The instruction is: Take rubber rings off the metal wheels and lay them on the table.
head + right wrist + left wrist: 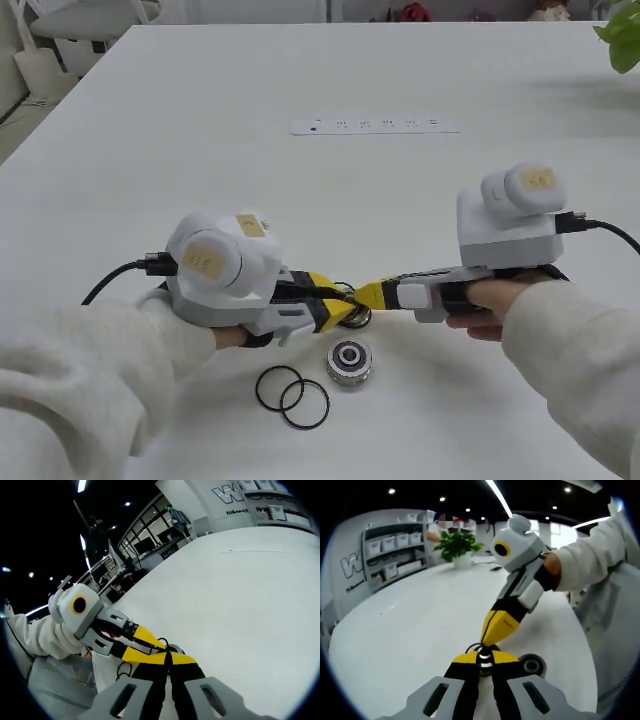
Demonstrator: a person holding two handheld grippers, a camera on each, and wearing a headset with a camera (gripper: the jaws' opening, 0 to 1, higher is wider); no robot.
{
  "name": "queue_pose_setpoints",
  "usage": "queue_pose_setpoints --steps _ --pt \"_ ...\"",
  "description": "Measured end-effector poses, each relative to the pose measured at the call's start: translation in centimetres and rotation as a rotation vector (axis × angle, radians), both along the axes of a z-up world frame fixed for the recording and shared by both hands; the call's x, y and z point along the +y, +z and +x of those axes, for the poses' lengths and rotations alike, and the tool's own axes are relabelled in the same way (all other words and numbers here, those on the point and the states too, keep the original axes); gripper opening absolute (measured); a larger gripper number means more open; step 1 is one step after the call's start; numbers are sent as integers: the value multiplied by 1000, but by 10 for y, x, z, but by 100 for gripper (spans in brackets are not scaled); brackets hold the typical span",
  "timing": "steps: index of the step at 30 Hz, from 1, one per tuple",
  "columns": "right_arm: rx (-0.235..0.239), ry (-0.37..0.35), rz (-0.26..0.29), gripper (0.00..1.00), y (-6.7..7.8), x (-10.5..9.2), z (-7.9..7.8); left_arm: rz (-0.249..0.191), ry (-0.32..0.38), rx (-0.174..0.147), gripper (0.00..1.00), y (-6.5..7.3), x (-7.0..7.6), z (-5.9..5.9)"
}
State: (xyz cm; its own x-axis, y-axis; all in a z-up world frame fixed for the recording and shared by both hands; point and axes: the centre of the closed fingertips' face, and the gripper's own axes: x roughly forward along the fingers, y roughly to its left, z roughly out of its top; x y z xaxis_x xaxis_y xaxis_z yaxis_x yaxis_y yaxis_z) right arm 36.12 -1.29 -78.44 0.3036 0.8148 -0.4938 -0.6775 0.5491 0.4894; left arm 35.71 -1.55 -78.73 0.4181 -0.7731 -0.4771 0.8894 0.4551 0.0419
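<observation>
My left gripper (348, 312) is shut on a small metal wheel (357, 318) held just above the white table; its own view shows the wheel (485, 661) between its yellow tips (485, 655). My right gripper (364, 296) comes in from the right, tip to tip with the left, and is shut on a thin black rubber ring (340, 288) at that wheel. The ring (474, 647) loops out beside the right jaws. A second metal wheel (349, 361) lies on the table just below. Two black rings (290, 394) lie overlapped to its left.
A white power strip (375, 126) lies across the middle of the table. A green plant (622, 38) stands at the far right corner. A black cable (115, 280) trails from the left gripper. A chair stands beyond the far left edge.
</observation>
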Motion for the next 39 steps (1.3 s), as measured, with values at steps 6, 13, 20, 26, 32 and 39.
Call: queue_pose_setpoints --steps 6,13,20,26,32,39 --pt "4 -9 5 0 1 -2 1 41 -11 -14 15 2 0 1" --pt "6 -8 8 0 2 -1 1 36 -10 -13 18 10 3 2" --pt "-1 -19 17 0 7 -4 3 41 -22 -28 24 23 2 0" --pt "-12 -34 33 0 15 -8 7 22 -36 -58 33 43 -1 -1" --pt "-23 -47 52 0 23 -9 9 8 -49 -77 43 60 -3 -9" --pt "-31 -50 72 0 32 -9 10 -11 -39 -95 52 77 4 -11"
